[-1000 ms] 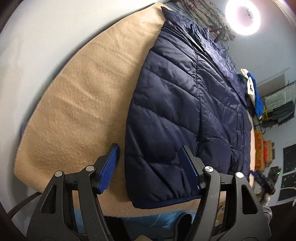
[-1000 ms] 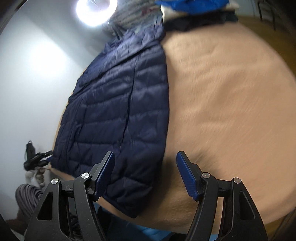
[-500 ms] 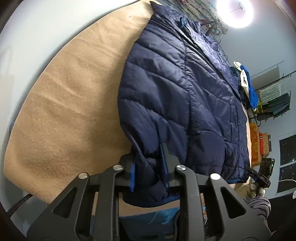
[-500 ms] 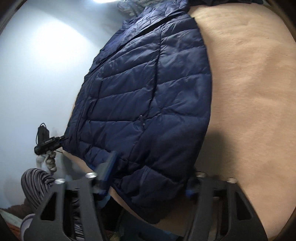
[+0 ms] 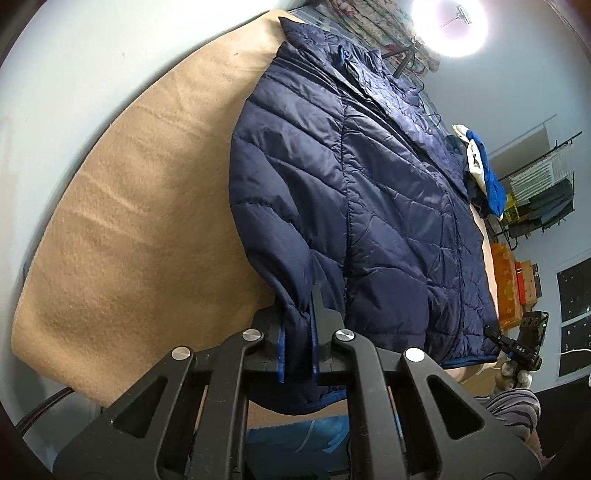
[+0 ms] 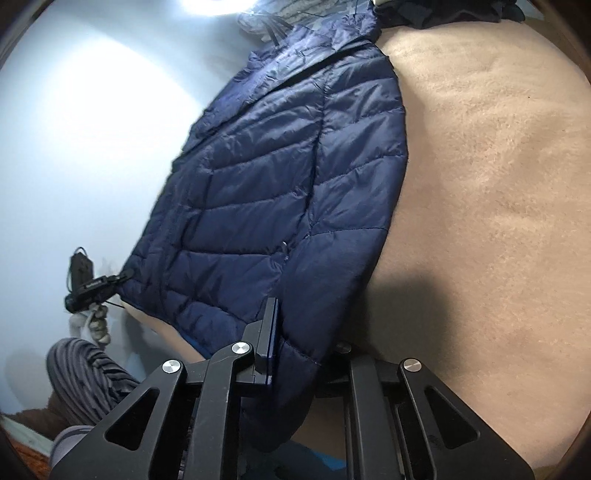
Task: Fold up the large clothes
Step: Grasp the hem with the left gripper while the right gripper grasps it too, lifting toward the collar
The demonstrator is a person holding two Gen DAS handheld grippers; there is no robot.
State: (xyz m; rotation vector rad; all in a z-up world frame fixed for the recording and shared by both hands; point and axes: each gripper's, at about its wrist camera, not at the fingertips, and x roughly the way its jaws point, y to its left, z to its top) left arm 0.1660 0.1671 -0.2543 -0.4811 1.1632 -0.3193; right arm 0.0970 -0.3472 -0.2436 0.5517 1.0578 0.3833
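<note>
A navy quilted puffer jacket (image 5: 369, 192) lies front up on a tan blanket (image 5: 140, 192), collar at the far end. My left gripper (image 5: 297, 332) is shut on the jacket's left sleeve cuff near the hem and lifts it off the blanket. In the right wrist view, my right gripper (image 6: 295, 343) is shut on the right sleeve cuff of the jacket (image 6: 280, 177), which is raised over the tan blanket (image 6: 480, 184). The right finger of that gripper is hidden behind the fabric.
A pile of blue and white clothes (image 5: 480, 170) lies beyond the jacket at the far end. A ring light (image 5: 448, 22) shines above. Orange boxes (image 5: 506, 280) and shelves stand to the right. The person's striped leg (image 6: 85, 373) is at the bed's near edge.
Both grippers moved onto the jacket's near corners and closed on the sleeve cuffs. The cuffs are now lifted off the blanket.
</note>
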